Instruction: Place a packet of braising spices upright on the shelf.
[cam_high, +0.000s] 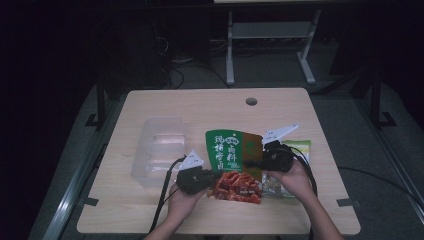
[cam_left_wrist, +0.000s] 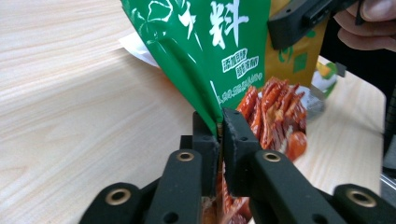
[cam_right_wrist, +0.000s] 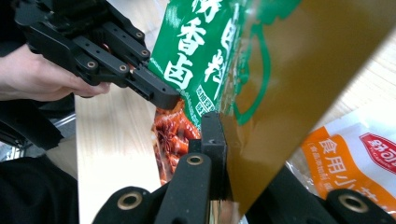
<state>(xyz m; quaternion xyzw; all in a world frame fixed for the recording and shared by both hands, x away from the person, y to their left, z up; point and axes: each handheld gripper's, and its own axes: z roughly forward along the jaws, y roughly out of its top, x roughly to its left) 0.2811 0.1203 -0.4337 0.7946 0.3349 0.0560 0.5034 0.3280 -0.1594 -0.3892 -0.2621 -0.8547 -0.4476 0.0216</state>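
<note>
The pale wooden counter (cam_high: 165, 215) carries everything here, with a round hole (cam_high: 251, 101) near its far edge. On its left part lies a clear plastic container (cam_high: 159, 148), empty as far as the high view tells. Near the middle, toward the person's side, is the green seasoning bag (cam_high: 227, 150) (white characters on the front, a photo of red spiced food along its lower part), lifted by both grippers so that its top edge tilts up off the wood. Just right of it lies a white and orange packet (cam_right_wrist: 369, 163), partly under the bag's brownish side.

The left gripper (cam_left_wrist: 219, 126) is clamped on the bag's lower left edge, the green film pinched between its two black jaws. The right gripper (cam_right_wrist: 223, 140) is closed on the bag's right edge, the glossy film caught between its jaws. Both hands, left (cam_high: 181, 201) and right (cam_high: 295, 181), come in from the near edge.
</note>
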